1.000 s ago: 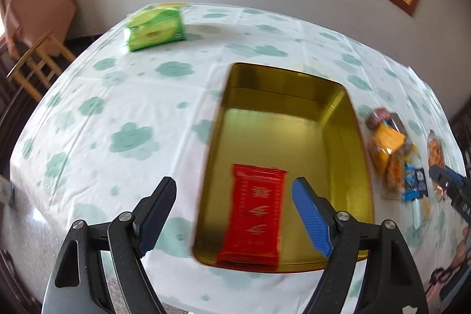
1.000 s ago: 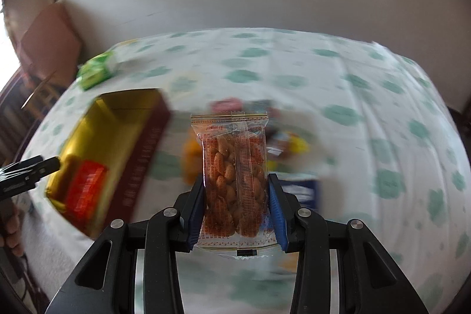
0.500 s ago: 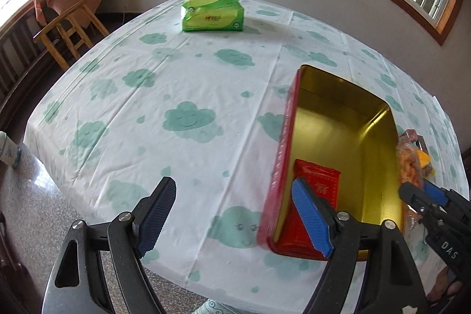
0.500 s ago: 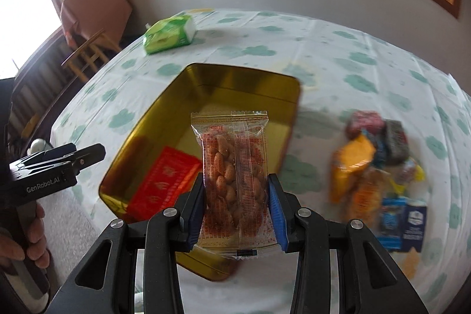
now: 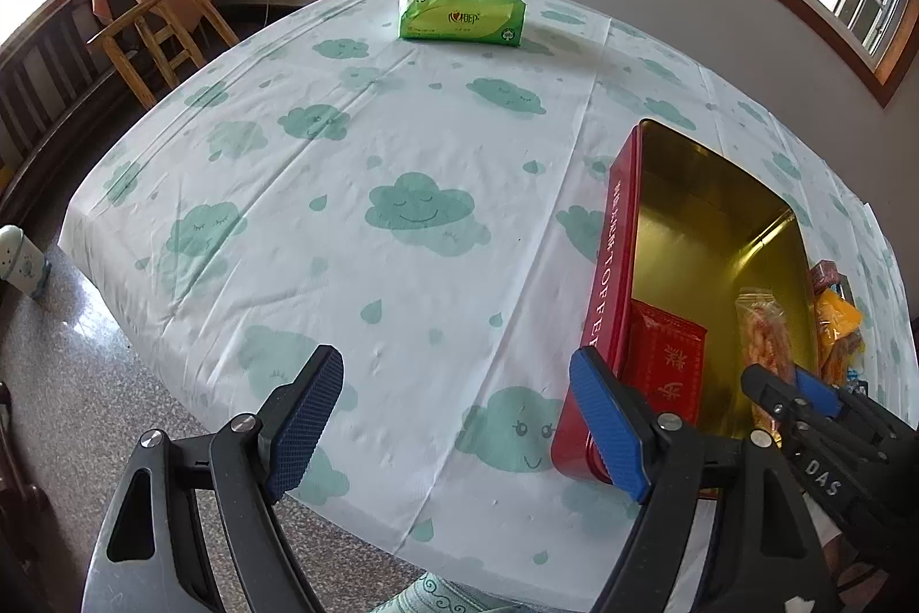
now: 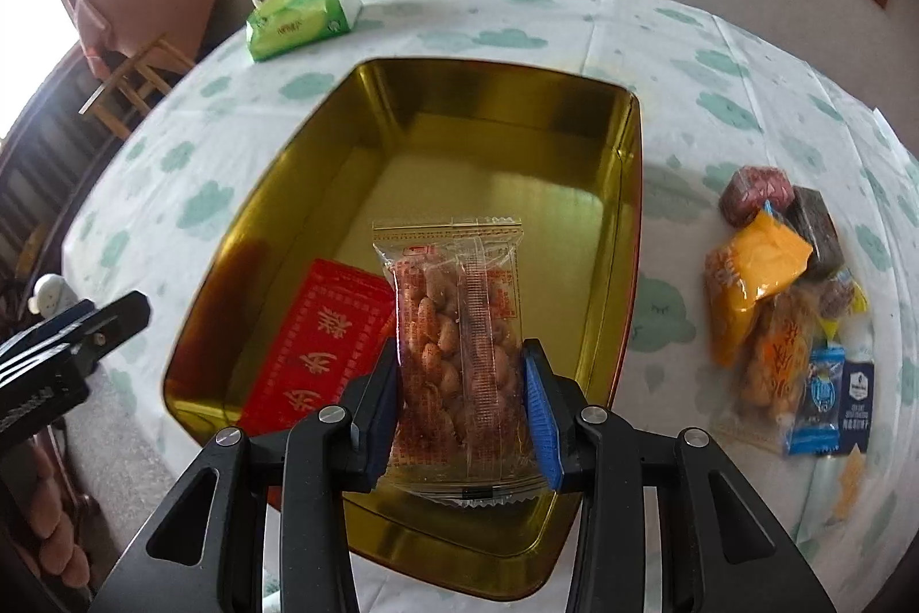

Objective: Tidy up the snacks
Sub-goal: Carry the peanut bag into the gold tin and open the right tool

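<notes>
Bright window daylight, sharp frames, fisheye-bent edges, dark corners.

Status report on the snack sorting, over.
Right gripper shut on peanut packet, above gold tin. Left gripper open, empty. Red packet already inside. Nothing blocking.

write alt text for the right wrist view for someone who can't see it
The right gripper is shut on a clear packet of peanuts, held above an open gold-lined rectangular tin that has a flat red packet lying inside. A pile of mixed wrapped snacks sits on the cloud-print tablecloth right of the tin, and a green tissue pack lies beyond it.
</notes>
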`<state>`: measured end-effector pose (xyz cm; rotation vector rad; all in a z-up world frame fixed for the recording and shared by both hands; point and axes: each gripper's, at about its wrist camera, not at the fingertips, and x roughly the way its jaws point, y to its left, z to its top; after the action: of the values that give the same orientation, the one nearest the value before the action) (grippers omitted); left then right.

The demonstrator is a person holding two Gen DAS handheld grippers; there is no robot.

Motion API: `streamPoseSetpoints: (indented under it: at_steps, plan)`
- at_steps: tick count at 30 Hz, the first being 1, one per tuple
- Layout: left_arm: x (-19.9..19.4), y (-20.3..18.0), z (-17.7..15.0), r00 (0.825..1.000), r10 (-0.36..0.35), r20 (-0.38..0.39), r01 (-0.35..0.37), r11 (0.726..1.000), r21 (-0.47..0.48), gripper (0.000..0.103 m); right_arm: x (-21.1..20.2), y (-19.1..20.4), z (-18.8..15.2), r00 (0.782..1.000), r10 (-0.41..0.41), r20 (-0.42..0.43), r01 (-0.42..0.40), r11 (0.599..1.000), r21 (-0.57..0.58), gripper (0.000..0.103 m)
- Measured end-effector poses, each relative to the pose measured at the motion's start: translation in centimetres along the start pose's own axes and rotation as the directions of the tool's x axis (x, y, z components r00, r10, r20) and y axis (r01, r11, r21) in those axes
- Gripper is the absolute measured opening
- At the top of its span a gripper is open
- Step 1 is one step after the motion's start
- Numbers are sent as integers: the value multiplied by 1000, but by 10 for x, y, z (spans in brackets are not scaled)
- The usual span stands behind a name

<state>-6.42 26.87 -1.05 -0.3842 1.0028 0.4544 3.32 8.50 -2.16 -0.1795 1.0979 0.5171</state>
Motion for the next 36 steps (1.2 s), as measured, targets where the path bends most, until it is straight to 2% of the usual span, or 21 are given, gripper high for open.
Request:
streamPoseSetpoints:
  at_steps: [8, 20, 30, 36]
  plan:
    - [2, -2, -2, 1000, 5, -10, -5, 1000, 11, 78, 6, 7, -4, 999, -36, -16, 35, 999, -30, 41]
    - [-1, -7, -3, 1000, 3, -7, -3, 1000, 24, 78, 1, 8, -6, 1000, -1, 8, 2, 999, -35, 42]
    - [-10, -26, -7, 1000, -14, 6, 14, 998, 61, 78, -22, -6, -9, 993, 85, 85, -84, 996, -19, 44]
    - [-13, -54, -11, 999, -42, 1, 42, 992, 118, 78, -44, -34, -19, 988, 48, 148, -48, 999, -2, 49]
